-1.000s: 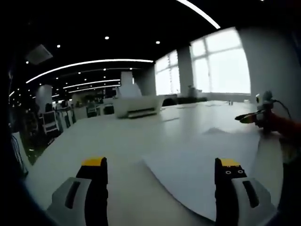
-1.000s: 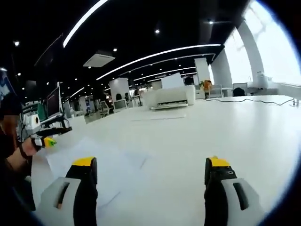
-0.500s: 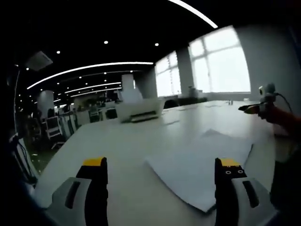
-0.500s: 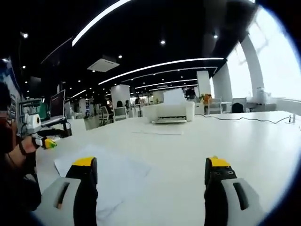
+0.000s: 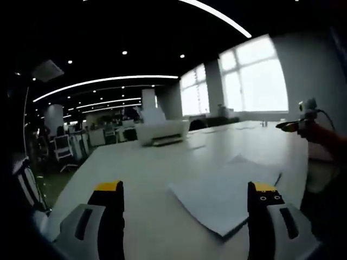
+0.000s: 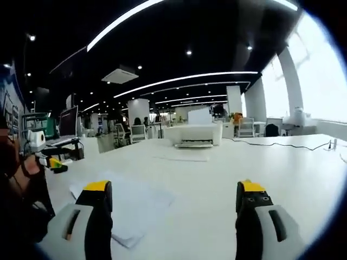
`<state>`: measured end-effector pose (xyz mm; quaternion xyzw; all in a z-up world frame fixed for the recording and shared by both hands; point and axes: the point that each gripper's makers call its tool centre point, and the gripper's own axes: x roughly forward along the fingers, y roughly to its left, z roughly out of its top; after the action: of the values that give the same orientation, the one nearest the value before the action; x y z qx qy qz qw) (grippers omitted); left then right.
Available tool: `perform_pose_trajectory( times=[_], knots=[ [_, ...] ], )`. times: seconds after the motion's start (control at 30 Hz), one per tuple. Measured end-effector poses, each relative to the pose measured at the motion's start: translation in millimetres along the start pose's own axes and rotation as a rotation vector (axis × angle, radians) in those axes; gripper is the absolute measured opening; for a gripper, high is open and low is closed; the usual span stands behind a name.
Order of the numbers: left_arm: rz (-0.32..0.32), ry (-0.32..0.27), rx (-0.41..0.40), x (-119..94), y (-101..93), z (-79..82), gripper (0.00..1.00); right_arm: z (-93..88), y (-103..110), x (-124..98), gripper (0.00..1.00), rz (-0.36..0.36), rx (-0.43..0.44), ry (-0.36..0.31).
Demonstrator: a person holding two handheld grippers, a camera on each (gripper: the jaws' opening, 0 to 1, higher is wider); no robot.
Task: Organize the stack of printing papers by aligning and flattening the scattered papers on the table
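Fingers: left gripper (image 5: 184, 216) and right gripper (image 6: 172, 216) both spread wide, holding nothing, hovering over the table (image 5: 141, 168).
Papers: loose stack (image 5: 227, 192) at 3 o'clock from the left gripper, near the table edge; probably awaiting squaring.
Hidden: sheet edges blur together; printer (image 6: 193, 134) at 12 o'clock, its detail indistinct.

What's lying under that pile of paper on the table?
The sheets of paper rest directly on the white table, with their edges fanned out unevenly. Whatever the top sheets cover is hidden.
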<state>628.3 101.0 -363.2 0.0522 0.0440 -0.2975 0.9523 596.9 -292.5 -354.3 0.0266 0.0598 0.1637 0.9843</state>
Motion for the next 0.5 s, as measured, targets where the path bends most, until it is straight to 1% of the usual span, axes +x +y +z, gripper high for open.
perform_pose_trajectory(
  times=[0.17,0.27,0.3,0.43,0.5],
  knots=[
    [-0.005,0.0,-0.005,-5.3,-1.2,2.4,0.97,3.9,6.0,-9.6,0.9,0.011,-0.014,0.013],
    [-0.011,0.018,0.017,-11.3,-6.7,2.6,0.97,4.2,11.0,-15.6,0.9,0.023,-0.014,0.023],
    [-0.014,0.016,0.025,-12.7,-7.9,3.5,0.97,4.2,11.0,-16.3,0.9,0.023,-0.014,0.024],
    [-0.036,0.018,0.025,-21.9,-16.9,7.7,0.97,2.5,10.2,-22.9,0.9,0.007,-0.024,0.037],
    [-0.034,0.027,0.038,-26.3,-18.9,8.2,0.97,2.3,11.6,-25.7,0.9,0.009,-0.022,0.043]
  ],
)
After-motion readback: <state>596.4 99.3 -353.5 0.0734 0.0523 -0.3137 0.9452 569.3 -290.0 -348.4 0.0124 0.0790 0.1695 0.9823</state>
